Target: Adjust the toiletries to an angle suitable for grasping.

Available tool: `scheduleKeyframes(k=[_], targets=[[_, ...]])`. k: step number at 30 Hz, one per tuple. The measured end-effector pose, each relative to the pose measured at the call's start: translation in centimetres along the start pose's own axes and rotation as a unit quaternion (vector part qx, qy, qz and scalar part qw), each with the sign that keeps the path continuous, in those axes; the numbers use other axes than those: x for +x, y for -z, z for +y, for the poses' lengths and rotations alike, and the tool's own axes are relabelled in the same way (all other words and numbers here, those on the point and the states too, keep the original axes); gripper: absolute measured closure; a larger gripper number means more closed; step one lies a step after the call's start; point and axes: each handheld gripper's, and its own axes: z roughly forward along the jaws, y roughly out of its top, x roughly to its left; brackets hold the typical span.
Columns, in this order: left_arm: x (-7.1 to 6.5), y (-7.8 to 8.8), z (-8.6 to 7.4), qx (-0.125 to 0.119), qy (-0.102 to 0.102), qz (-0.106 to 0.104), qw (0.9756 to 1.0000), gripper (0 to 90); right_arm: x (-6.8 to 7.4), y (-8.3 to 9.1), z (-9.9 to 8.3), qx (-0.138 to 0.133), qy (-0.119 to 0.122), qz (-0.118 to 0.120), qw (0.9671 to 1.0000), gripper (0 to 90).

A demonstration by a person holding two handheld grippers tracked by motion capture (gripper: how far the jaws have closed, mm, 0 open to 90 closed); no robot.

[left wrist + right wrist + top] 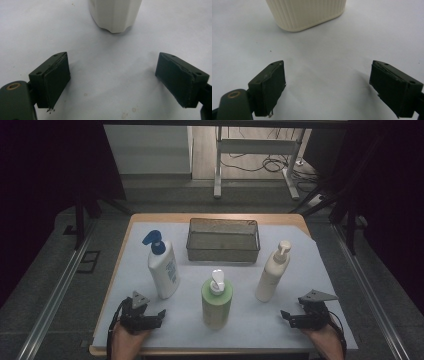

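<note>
1. High view: your left gripper (157, 314) rests lower left and your right gripper (286, 316) lower right, both on the white sheet (300, 270). Between them stand the blue-capped bottle (162, 265), green bottle (216, 297) and cream bottle (272, 272); a mesh basket (223, 240) sits upper centre.
2. Left gripper view: your jaws gape wide, holding nothing; a white bottle base (115, 15) stands top centre.
3. Right gripper view: jaws wide apart, empty; the ribbed cream base (305, 13) fills the top.

Wooden table (295, 218), white sheet (300, 270), three pump bottles (216, 298), mesh basket (223, 240)
</note>
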Motion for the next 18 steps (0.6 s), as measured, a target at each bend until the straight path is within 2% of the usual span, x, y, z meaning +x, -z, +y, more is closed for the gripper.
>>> scheduleKeyframes(k=[6, 9, 11, 12, 14, 15, 16, 18], targets=[[0.0, 0.0, 0.0, 0.000, 0.000, 0.000, 1.0000, 12.1, 0.2, 0.3, 0.3, -0.004, 0.003, 0.004, 1.0000, 13.7], [0.0, 0.0, 0.0, 0.000, 0.000, 0.000, 1.0000, 12.1, 0.3, 0.4, 0.7, -0.007, -0.001, 0.001, 1.0000, 21.0], [0.0, 0.0, 0.0, 0.000, 0.000, 0.000, 1.0000, 12.1, 0.3, 0.6, 0.9, -0.011, -0.006, 0.006, 0.9999, 28.9], [0.0, 0.0, 0.0, 0.000, 0.000, 0.000, 1.0000, 12.1, 0.3, 0.6, 0.9, -0.011, -0.006, 0.006, 0.9999, 28.9], [0.0, 0.0, 0.0, 0.000, 0.000, 0.000, 1.0000, 12.1, 0.3, 0.8, 1.2, -0.016, -0.001, 0.006, 0.9998, 36.5], [0.0, 0.0, 0.0, 0.000, 0.000, 0.000, 1.0000, 12.1, 0.3, 0.9, 1.4, -0.020, 0.002, 0.005, 0.9998, 43.6], [0.0, 0.0, 0.0, 0.000, 0.000, 0.000, 1.0000, 12.1, 0.3, 0.9, 1.4, -0.020, 0.002, 0.005, 0.9998, 43.6], [0.0, 0.0, 0.0, 0.000, 0.000, 0.000, 1.0000, 12.1, 0.3, 0.9, 1.5, -0.023, 0.004, 0.005, 0.9997, 49.3]])
